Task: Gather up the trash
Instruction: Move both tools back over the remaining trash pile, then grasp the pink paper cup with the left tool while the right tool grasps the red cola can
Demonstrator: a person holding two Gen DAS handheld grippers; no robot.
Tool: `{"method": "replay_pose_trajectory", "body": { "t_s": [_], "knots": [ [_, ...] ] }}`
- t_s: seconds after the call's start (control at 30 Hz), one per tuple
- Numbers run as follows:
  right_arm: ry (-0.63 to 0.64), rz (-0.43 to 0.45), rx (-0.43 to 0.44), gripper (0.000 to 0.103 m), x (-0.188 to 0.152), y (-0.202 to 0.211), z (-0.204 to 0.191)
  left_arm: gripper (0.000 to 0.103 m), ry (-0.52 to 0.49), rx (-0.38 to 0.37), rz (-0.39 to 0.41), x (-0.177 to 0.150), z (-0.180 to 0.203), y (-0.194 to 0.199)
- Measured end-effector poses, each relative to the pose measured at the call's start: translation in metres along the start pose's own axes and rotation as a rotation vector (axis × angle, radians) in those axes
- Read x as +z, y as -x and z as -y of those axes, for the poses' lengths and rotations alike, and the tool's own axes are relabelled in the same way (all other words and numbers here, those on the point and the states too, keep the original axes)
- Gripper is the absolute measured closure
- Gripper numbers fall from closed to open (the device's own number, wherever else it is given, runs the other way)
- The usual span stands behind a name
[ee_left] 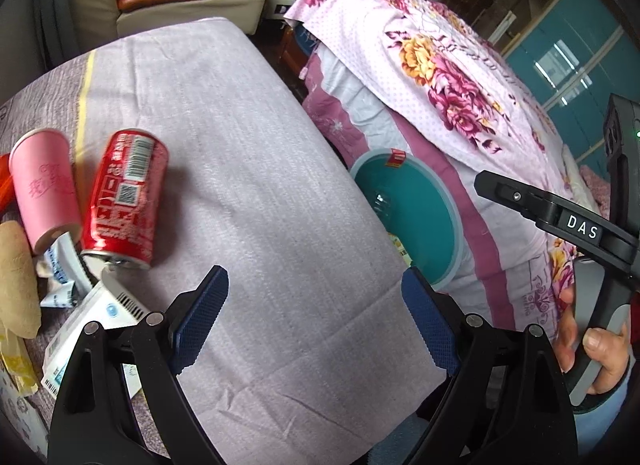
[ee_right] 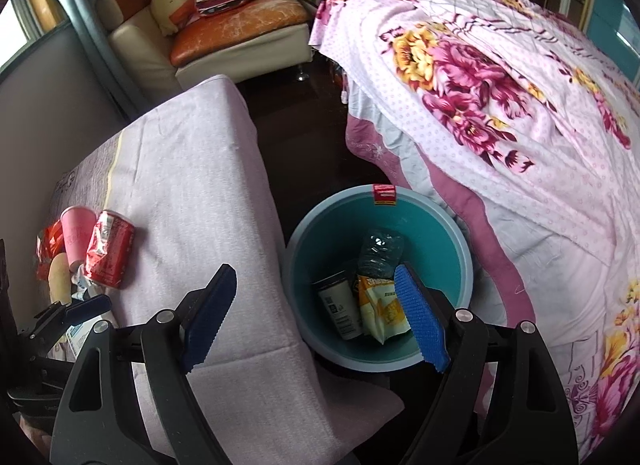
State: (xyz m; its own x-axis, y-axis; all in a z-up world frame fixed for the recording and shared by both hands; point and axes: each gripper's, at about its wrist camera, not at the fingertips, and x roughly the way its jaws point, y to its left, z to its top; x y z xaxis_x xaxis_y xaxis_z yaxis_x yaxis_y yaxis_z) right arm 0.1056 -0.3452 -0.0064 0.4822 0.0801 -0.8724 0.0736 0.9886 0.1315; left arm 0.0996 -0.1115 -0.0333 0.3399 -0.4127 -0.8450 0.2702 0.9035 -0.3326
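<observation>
Both empty and spread wide, the right hand-held gripper (ee_right: 316, 319) hangs over the teal bin (ee_right: 460, 253); left hand-held gripper (ee_left: 316, 319) probably grabs the red can (ee_left: 124, 197) left of the bin on the table (ee_left: 260, 169) next.

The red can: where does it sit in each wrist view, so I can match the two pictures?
Left wrist: red can lies at the left on the lilac cloth, beside the pink cup.
Right wrist: red can far left, smaller.
Shared landmark: the teal bin.
</observation>
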Motion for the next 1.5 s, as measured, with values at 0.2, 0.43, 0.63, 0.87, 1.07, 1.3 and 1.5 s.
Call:
{"method": "replay_pose_trajectory", "body": {
  "t_s": [0.2, 0.43, 0.63, 0.87, 1.07, 1.3, 1.5],
  "knots": [
    [0.057, -0.012, 0.007, 0.025, -0.001, 0.002, -0.035, 0.014, 0.033, 0.005, 0.026, -0.009, -0.025, 0.016],
    [0.123, -0.040, 0.042, 0.025, -0.003, -0.005, -0.080, 0.014, 0.071, 0.062, 0.071, -0.020, -0.068, 0.045],
    [0.187, -0.079, 0.088, 0.025, -0.005, -0.018, -0.124, 0.014, 0.096, 0.168, 0.102, -0.029, -0.119, 0.074],
    [0.256, -0.118, 0.122, 0.025, -0.008, -0.032, -0.164, 0.014, 0.127, 0.290, 0.098, -0.046, -0.179, 0.093],
    [0.273, -0.150, 0.141, 0.025, -0.006, -0.047, -0.182, 0.014, 0.088, 0.329, 0.049, -0.056, -0.193, 0.087],
    [0.271, -0.186, 0.184, 0.025, 0.000, -0.065, -0.198, 0.014, 0.030, 0.383, 0.010, -0.057, -0.190, 0.063],
    [0.250, -0.213, 0.225, 0.025, 0.010, -0.084, -0.218, 0.014, 0.024, 0.439, -0.011, -0.058, -0.196, 0.048]
  ]
}}
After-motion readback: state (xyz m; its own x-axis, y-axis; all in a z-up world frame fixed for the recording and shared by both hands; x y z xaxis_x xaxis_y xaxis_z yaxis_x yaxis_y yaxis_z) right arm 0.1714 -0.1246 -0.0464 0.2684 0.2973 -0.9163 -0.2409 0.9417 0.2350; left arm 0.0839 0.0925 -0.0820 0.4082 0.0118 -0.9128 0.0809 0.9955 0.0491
